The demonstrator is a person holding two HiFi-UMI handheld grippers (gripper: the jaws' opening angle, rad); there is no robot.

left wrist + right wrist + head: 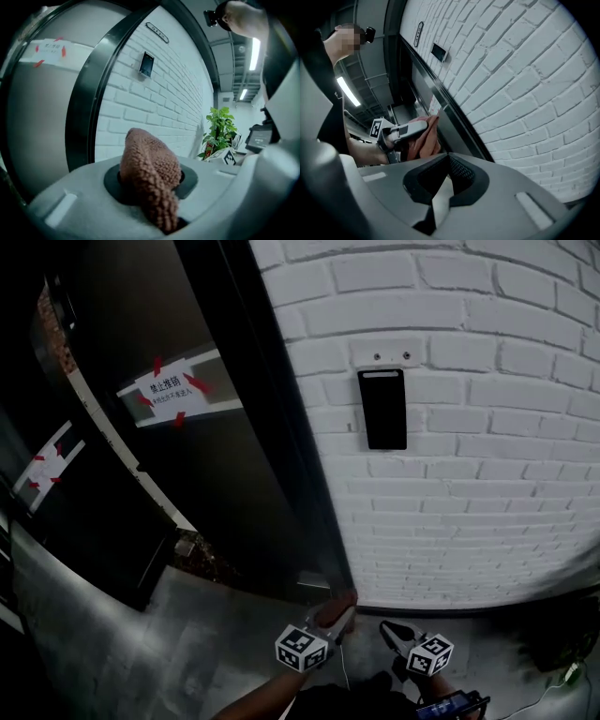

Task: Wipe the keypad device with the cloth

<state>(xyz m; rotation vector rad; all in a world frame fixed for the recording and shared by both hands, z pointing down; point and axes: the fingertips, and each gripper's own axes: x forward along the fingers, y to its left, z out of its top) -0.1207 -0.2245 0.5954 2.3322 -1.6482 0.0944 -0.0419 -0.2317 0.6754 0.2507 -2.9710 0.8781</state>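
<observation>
My head view looked down the wall (469, 521); both gripper views looked up it, sharing the keypad device (382, 409) above left claw (345, 615) and right claw (387, 625).

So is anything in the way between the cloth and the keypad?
Nothing visible. The left tool holds the cloth low down, the keypad hangs higher on the brick wall, and only bare bricks lie between them.
</observation>
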